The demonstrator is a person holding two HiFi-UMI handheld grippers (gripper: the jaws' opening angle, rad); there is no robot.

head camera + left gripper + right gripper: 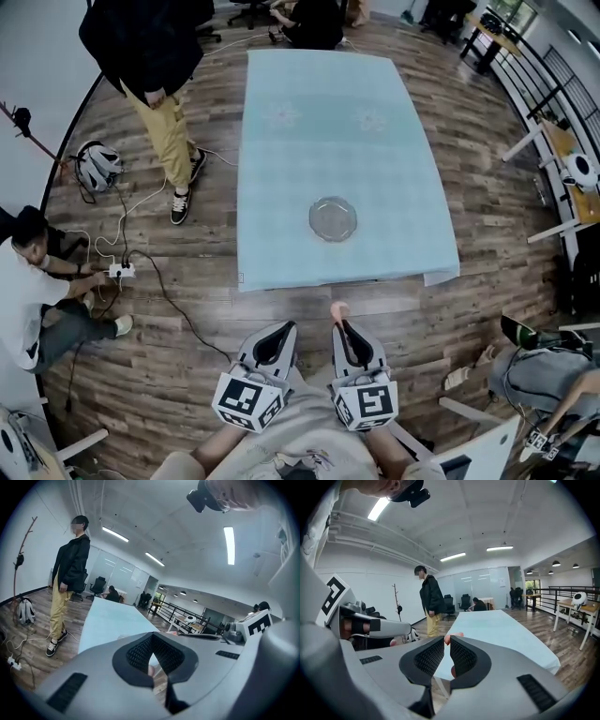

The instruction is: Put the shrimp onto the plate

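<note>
A clear glass plate (333,219) lies on the light blue tablecloth (328,112), near the table's front edge. My right gripper (341,324) is held over the wooden floor just short of that edge, shut on a pink shrimp (339,308) that sticks out past its tips. In the right gripper view the shrimp (454,636) shows pinched between the black pads (461,656) of the right gripper (446,641). My left gripper (283,331) hovers beside it to the left, with jaws closed and nothing gripped; its tips (151,637) meet in the left gripper view.
A person in yellow trousers (167,141) stands by the table's left side. Another person (37,281) sits on the floor at the left among cables and a power strip (119,271). Desks and a railing (544,103) stand to the right.
</note>
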